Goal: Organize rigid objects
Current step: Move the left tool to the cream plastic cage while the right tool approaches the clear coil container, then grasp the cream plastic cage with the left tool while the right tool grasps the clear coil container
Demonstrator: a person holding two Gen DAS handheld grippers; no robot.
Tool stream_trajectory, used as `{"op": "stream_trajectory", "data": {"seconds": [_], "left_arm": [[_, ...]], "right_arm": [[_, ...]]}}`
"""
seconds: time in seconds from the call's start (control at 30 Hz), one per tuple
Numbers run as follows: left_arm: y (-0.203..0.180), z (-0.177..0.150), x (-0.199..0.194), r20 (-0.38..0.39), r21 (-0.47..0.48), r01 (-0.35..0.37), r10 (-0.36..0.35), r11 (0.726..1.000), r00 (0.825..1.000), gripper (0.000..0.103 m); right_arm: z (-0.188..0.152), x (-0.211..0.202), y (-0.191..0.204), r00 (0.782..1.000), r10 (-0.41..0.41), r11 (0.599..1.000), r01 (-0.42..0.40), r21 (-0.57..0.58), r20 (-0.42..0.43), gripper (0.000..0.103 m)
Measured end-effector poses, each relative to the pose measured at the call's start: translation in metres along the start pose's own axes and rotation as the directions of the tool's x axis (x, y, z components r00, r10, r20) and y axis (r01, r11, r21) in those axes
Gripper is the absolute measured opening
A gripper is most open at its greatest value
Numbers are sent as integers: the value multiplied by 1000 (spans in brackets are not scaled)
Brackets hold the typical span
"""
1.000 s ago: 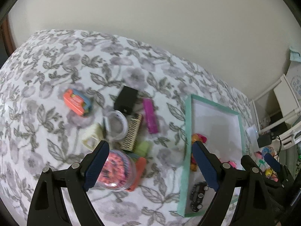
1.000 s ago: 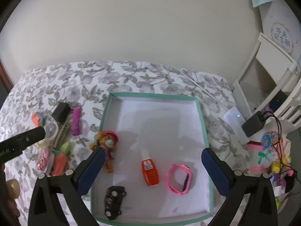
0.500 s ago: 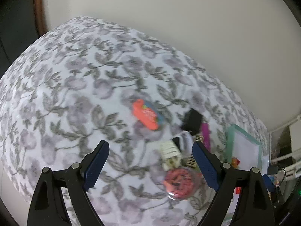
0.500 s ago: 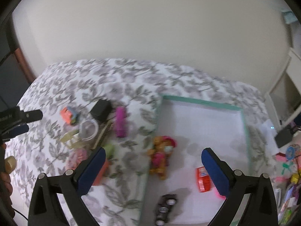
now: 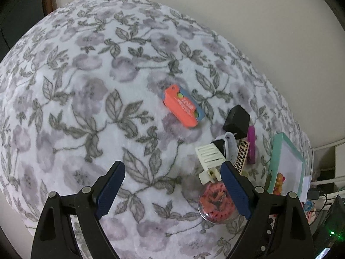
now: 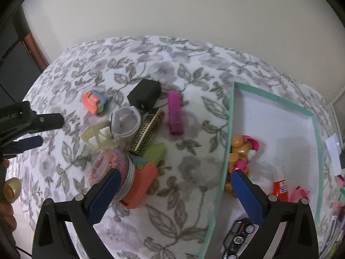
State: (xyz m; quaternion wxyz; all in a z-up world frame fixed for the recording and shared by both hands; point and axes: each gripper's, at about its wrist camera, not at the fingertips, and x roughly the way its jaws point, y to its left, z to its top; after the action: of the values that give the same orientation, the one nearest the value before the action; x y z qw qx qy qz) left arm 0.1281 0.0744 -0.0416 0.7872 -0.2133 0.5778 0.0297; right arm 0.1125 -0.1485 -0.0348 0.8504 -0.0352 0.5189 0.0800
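Observation:
A heap of small objects lies on the floral cloth: an orange case (image 5: 180, 106) (image 6: 92, 102), a black box (image 5: 236, 122) (image 6: 145, 97), a magenta comb (image 6: 175, 112), a white watch (image 6: 125, 124), a cream clip (image 5: 208, 157), a clear jar of pink bits (image 5: 216, 204) (image 6: 113, 168). A teal-rimmed white tray (image 6: 229, 129) holds a puppy figure (image 6: 241, 151), a toy car (image 6: 238, 236) and a glue bottle (image 6: 280, 185). My left gripper (image 5: 173, 191) is open and empty, left of the heap. My right gripper (image 6: 172, 196) is open and empty, between jar and tray.
The left gripper also shows at the left edge of the right wrist view (image 6: 32, 127). A salmon box (image 6: 141, 185) and a green piece (image 6: 156, 152) lie by the jar. A white shelf with cables (image 5: 323, 179) stands past the tray. A wall is behind.
Both grippers have swung left. The left one went from over the jar to the bare cloth left of the heap. The right one went from over the tray to its left rim.

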Motion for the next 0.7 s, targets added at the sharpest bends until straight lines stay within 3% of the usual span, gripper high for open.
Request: {"op": "stream_trajectory", "data": {"seconds": [0.33,0.5,0.7], "left_arm": [[6,0,2,-9,-16,-21,21,1000,1000,90],[15,4,-8,37,-1,-120,120,993,992,90],[28,9,-13,43,-14,-131,131,991,990,90]], "right_arm": [[0,1,19,997,73,997,-73,-35,1,103],[-2,7,36,993,117,991,-118,-69,-18,103],[-7,19,65,994,104,983,-109,-149,-37,103]]}}
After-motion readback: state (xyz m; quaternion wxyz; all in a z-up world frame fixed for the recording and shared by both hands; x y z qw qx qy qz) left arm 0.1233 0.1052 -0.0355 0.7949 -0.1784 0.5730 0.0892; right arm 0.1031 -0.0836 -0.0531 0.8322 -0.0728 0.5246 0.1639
